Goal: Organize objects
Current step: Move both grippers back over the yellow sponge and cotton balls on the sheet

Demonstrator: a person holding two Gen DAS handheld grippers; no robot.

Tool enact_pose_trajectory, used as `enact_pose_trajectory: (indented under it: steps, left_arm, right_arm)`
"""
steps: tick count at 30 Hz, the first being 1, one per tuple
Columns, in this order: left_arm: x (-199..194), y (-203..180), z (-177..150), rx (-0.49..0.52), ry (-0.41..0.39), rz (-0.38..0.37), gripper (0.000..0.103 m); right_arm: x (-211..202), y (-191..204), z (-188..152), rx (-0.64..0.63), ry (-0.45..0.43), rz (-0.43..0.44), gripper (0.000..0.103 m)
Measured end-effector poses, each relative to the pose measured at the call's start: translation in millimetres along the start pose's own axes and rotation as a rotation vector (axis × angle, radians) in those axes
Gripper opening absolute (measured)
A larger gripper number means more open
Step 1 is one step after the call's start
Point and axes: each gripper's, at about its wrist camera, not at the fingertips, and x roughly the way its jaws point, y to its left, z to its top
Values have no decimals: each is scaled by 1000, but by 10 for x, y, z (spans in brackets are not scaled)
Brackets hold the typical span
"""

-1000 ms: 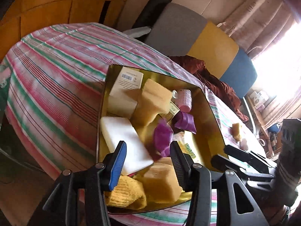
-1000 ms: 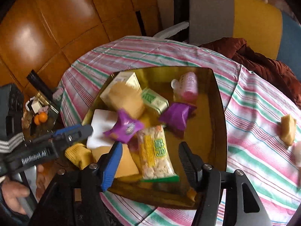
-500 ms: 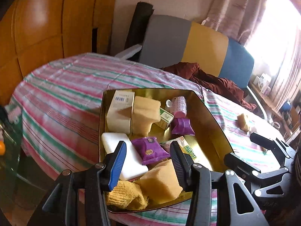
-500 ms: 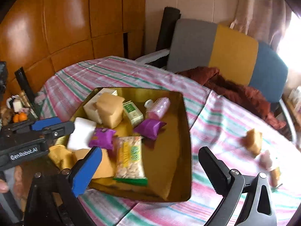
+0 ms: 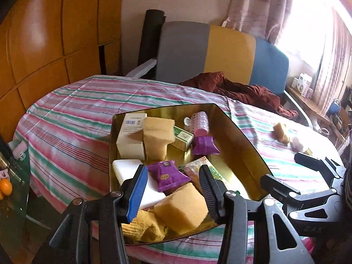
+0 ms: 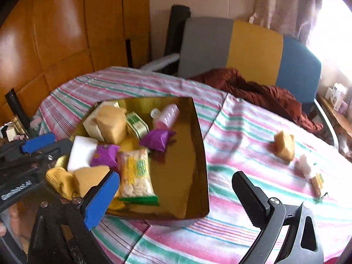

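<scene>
both grippers (image 5: 173,189) (image 6: 173,194) empty above gold tray (image 6: 198,154), right spread wide

Blown-out window glare, fisheye-warped edges

Left gripper (image 5: 173,184): tilted downward, fingers (image 5: 138,189) partly apart, nothing clamped between them.
Right gripper (image 6: 173,195): tilted downward, fingers (image 6: 102,200) spread wide, nothing between them.
Left hand (image 6: 11,217): partly visible at the lower left edge of the right wrist view, wrapped around the left gripper's handle.
</scene>
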Motion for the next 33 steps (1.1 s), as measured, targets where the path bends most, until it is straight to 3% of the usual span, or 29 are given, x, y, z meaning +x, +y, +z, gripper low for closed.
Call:
enact_pose_trajectory:
  steps: [8,16,24,33]
  left_arm:
    - [9,-145,-30,41,13,-20,49]
    - [26,-283,-41,81,21,-36,49]
    - [91,-383,-93,111,53,-53,49]
    - [145,-523,-91,149,71,-110,49]
  right_arm:
    - [-87,-104,-108,62,-2,70,103]
    - [-223,-266,-173,96,-20,67,103]
    - [-268,-740,-377,182,21,0,103]
    - [-467,-1612,-687,359,72,-133,103]
